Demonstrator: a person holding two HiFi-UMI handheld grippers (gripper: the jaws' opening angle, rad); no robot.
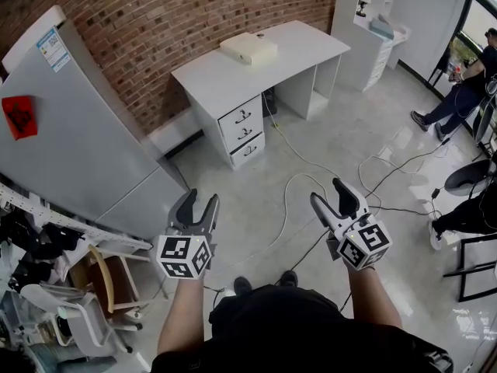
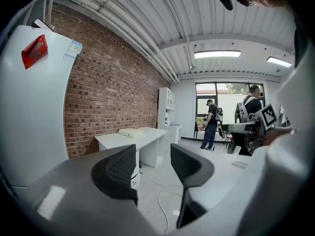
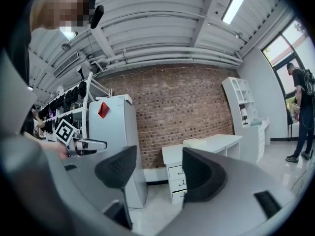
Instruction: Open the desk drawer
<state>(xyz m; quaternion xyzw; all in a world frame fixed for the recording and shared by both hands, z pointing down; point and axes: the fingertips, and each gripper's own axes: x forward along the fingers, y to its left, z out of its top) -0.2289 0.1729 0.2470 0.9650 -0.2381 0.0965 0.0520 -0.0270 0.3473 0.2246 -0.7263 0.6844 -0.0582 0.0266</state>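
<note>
A white desk point(image 1: 299, 47) stands against the brick wall, well away from me across the floor. Its stack of three drawers point(image 1: 243, 130) with dark handles sits at the left end, all pushed in. My left gripper point(image 1: 199, 206) and right gripper point(image 1: 331, 196) hover side by side over the floor, both open with nothing between the fingers. In the left gripper view the desk point(image 2: 147, 137) shows beyond the open left gripper point(image 2: 153, 160). In the right gripper view the drawers point(image 3: 178, 182) lie between the jaws of the open right gripper point(image 3: 160, 167).
A flat white box point(image 1: 248, 47) lies on the desk. A tall grey fridge point(image 1: 78, 138) stands at the left, with chairs and clutter point(image 1: 85, 294) below it. Cables point(image 1: 311, 169) trail over the floor. A white shelf unit point(image 1: 373, 29) and people point(image 1: 466, 92) are at the right.
</note>
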